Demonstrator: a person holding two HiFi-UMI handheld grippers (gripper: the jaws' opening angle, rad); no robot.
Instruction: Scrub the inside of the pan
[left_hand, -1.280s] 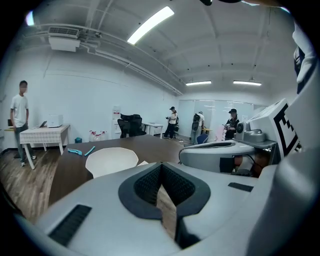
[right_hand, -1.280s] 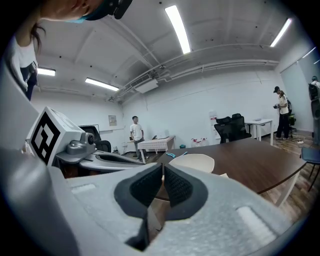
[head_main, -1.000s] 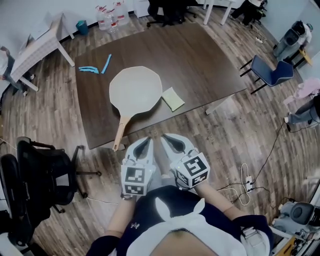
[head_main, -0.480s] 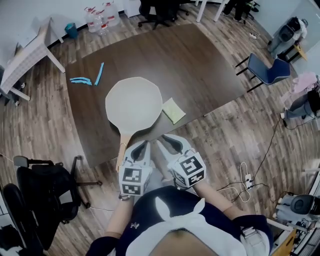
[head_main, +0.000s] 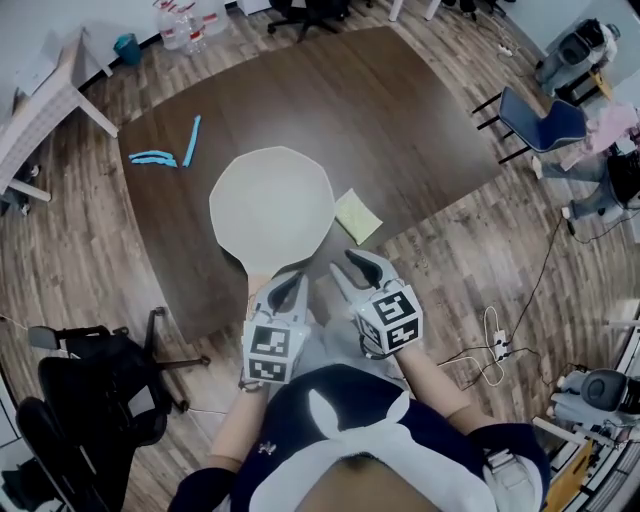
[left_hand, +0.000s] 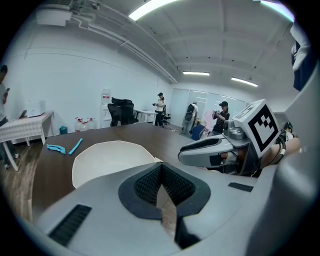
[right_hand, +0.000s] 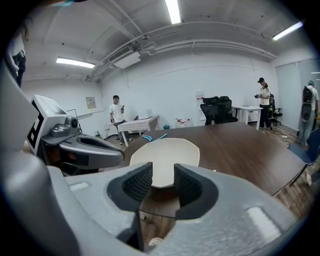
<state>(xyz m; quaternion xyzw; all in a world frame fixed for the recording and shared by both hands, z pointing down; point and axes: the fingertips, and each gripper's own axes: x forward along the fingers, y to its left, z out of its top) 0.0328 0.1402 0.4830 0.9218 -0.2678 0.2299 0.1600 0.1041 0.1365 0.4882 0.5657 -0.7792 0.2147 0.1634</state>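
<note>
Cream-white pan (head_main: 272, 205), dark brown table (head_main: 420, 110), pale yellow pad (head_main: 357, 216) right of the pan, bright blue tools (head_main: 190, 140) far left, grey left gripper (head_main: 289, 285) and right gripper (head_main: 355, 265), black-and-white square-patterned marker cubes (head_main: 397, 315), blue chair (head_main: 545, 122) far right.

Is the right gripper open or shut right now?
Open: the right gripper has just been opening; its pads stand apart with nothing between them.

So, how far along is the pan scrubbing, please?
Nothing is done yet: the pan lies untouched on the table, yellow sponge beside it. In hand: the right gripper, fingers just opening and empty, and the shut left gripper hover at the near edge. Left: take sponge, scrub.
</note>
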